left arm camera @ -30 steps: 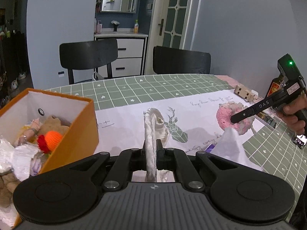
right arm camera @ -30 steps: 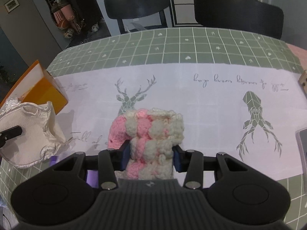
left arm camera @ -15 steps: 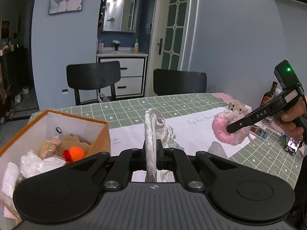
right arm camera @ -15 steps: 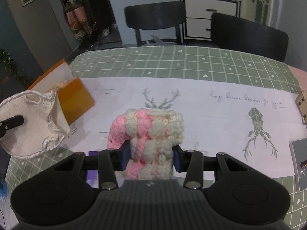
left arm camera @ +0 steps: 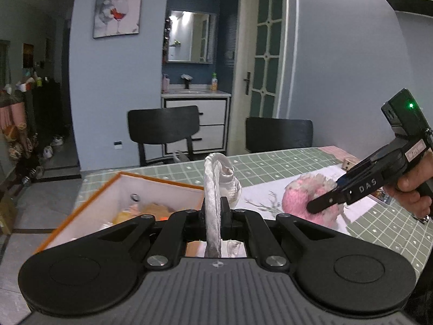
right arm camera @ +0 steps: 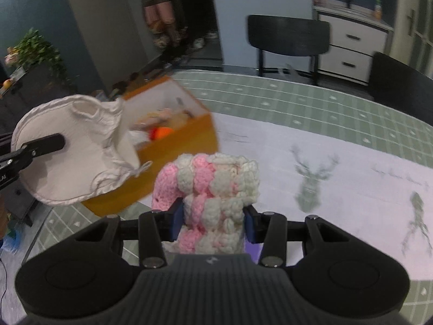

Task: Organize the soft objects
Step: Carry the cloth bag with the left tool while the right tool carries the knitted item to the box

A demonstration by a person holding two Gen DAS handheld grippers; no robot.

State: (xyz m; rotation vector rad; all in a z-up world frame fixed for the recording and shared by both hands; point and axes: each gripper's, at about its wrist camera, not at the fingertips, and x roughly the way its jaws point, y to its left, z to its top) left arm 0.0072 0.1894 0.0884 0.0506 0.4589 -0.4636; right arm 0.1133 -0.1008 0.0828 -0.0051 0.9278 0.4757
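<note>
The open orange cardboard box's (right arm camera: 173,146) contents are blurred and partly hidden by the white padded fabric piece (left arm camera: 213,203), which stands edge-on and upright, clenched by the left gripper (left arm camera: 215,214). The right gripper (right arm camera: 212,216) grasps the upright pink-and-white crocheted item (right arm camera: 216,189) above the surface (right arm camera: 338,124), beside the box.

Lower half of the white fabric piece (left arm camera: 213,205) concealed behind the left gripper (left arm camera: 214,214) housing. Contents of the orange box (right arm camera: 173,146) partly masked by the fabric and smeared by motion blur; individual items not identifiable. Base of the pink-and-white crochet piece (right arm camera: 216,197) hidden below the right gripper (right arm camera: 212,219) body. Table (right arm camera: 311,103) print blurred, script illegible. Person's hand (left arm camera: 414,189) cropped at the frame edge.
</note>
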